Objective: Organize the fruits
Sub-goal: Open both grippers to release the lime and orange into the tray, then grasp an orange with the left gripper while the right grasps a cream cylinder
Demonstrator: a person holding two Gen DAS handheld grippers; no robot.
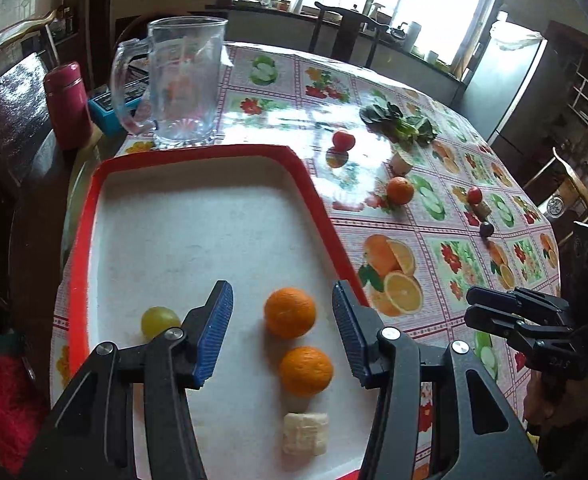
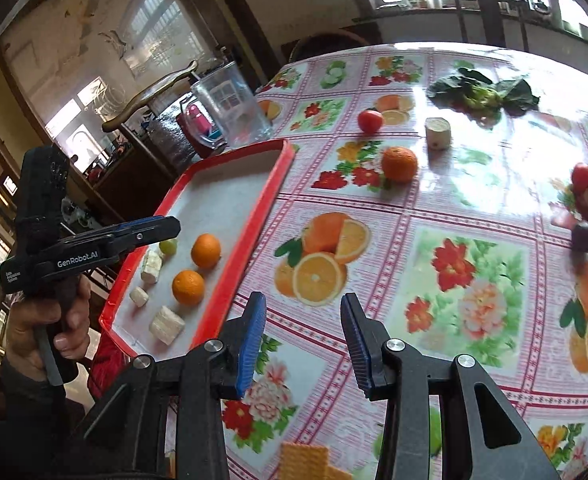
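Observation:
A red-rimmed white tray (image 1: 86,208) holds two oranges (image 1: 290,312) (image 1: 306,370), a green grape (image 1: 159,321) and pale banana chunks (image 1: 305,433). My left gripper (image 1: 282,292) hovers open over the tray, and the pads touch neither orange below them. My right gripper (image 2: 303,304) is open over the flowered tablecloth to the right of the tray (image 2: 254,216), with nothing between its fingers. Loose on the table lie an orange (image 2: 399,164), two tomatoes (image 2: 370,121) (image 2: 583,177), a dark round fruit (image 2: 583,236) and a pale chunk (image 2: 438,133).
A tall glass mug (image 1: 186,80) stands just behind the tray, with a red flask (image 1: 68,104) to its left. Leafy greens (image 2: 482,92) lie at the far side of the table. Chairs ring the table, and a hand (image 2: 50,320) holds the left gripper's handle.

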